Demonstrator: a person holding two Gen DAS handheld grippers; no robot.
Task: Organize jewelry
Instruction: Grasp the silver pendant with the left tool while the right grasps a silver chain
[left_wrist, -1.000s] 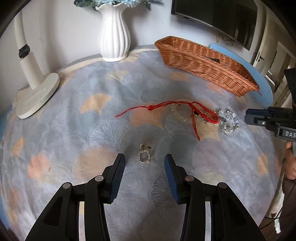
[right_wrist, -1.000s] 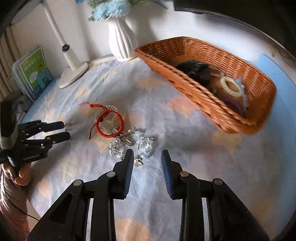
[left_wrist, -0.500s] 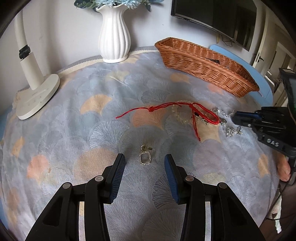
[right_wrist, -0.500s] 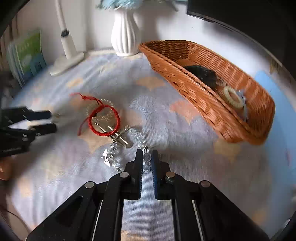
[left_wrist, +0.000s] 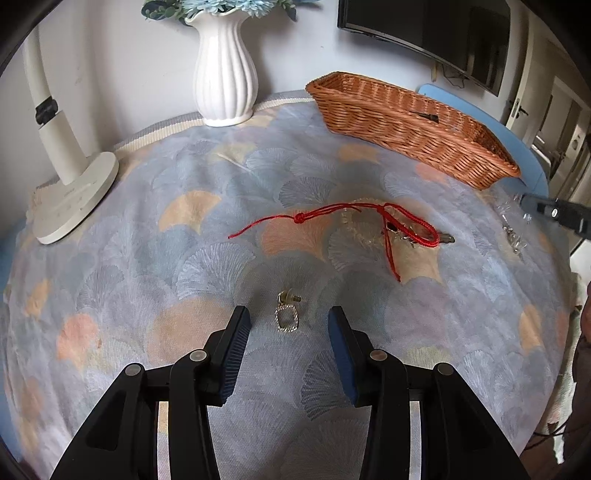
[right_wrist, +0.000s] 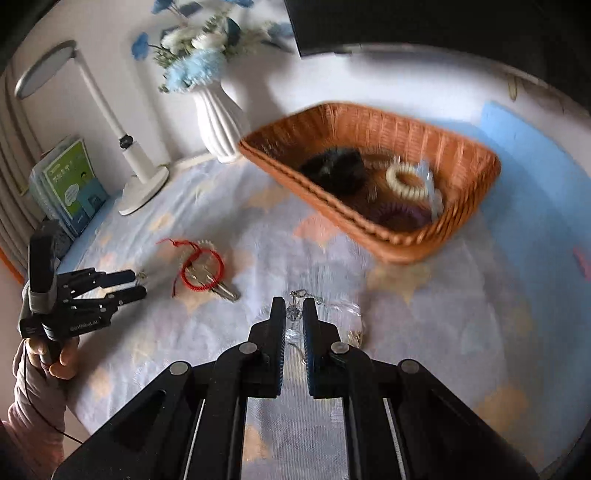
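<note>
While the right gripper (right_wrist: 293, 314) was standing open above the crystal bead bracelet (right_wrist: 325, 314) a second ago, its fingers (right_wrist: 277, 325) are now clenched on the clear beads and the piece hangs between them, lifted off the cloth. In the left wrist view the same bracelet (left_wrist: 513, 236) dangles under the right gripper (left_wrist: 554, 212) at the far right edge, away from the place beside the red cord where it lay before. This probably means that the pick is done and the next step is the carry to the wicker basket (right_wrist: 461, 147), which already holds a black scrunchie, a cream coil hair tie and a purple one.

The left gripper (left_wrist: 288, 325) has not moved: its fingers (left_wrist: 236, 339) stay released, wide apart, on both sides of a small gold earring (left_wrist: 286, 314) that lies on the cloth untouched. A red cord bracelet (left_wrist: 406, 223) with a clear bead ring and a key lies near the middle of the bench (left_wrist: 147, 258).

A fabric with pale blue and peach fan shapes covers the bench. At the back stand a white ribbed vase (left_wrist: 225, 81) with blue flowers and a white desk lamp (left_wrist: 66, 177); a dark screen hangs on the wall, and some green books lean at the left side in the right wrist view.
</note>
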